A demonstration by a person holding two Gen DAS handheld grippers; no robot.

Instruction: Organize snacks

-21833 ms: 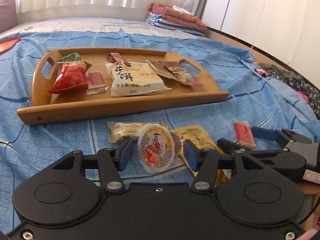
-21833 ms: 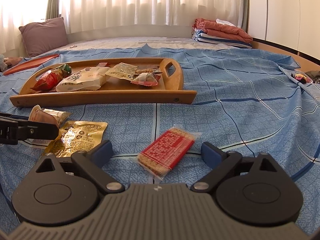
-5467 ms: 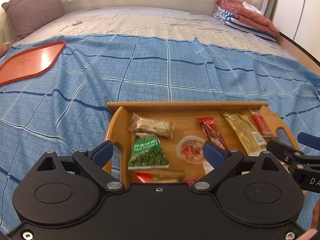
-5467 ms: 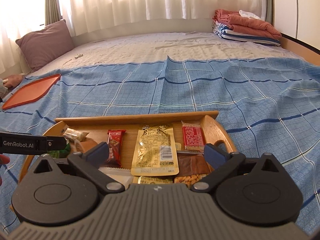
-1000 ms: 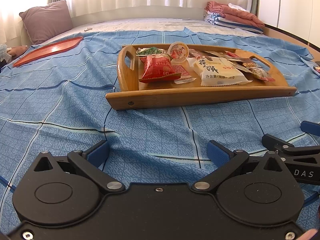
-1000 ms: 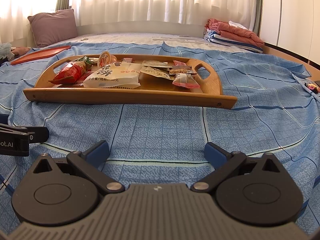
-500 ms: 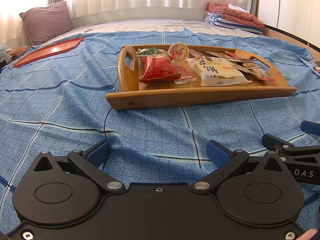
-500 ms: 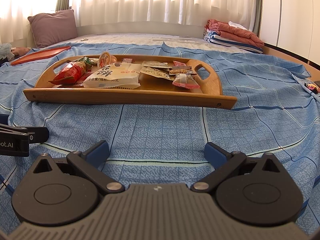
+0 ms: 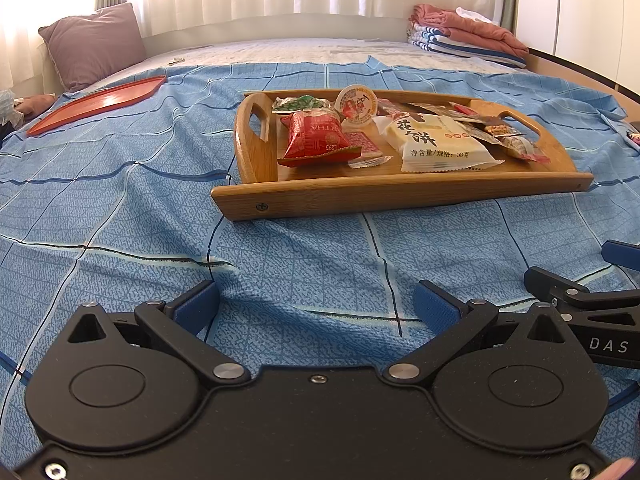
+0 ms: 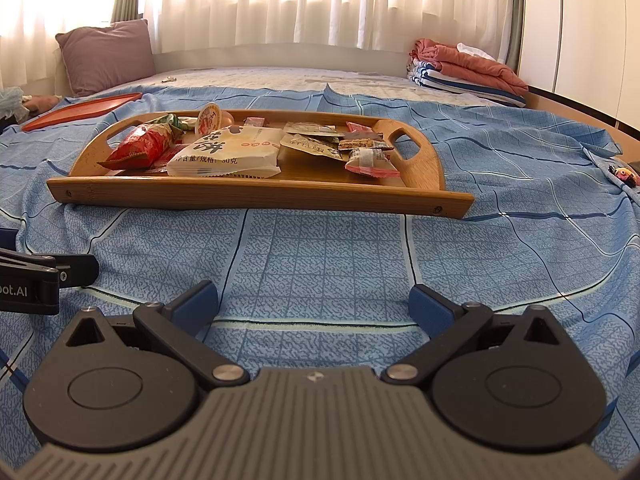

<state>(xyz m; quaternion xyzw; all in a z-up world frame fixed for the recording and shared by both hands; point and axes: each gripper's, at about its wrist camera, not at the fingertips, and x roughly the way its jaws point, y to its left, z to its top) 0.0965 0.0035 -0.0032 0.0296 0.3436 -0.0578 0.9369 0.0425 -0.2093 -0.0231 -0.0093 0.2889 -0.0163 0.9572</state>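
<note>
Both the left claw [image 9: 316,302] and right claw [image 10: 314,300] sit spread apart and empty over the bed [image 10: 320,248], with the wooden tray [image 10: 256,194] of snacks [image 10: 228,152] ahead of them; the light, crinkly packets look slippery, best pinched by a sealed edge

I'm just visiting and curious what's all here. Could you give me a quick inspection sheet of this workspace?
Surface: blue checked bedspread, rumpled.
Job's things: wooden tray holding snack packets, including a red bag and a white cake pack; a jelly cup stands on edge.
Clutter: red tray lying apart.
Grippers: left gripper and right gripper, jaws open, empty.
Cables: nothing seen.
Surroundings: pillow, folded blankets, curtains.
</note>
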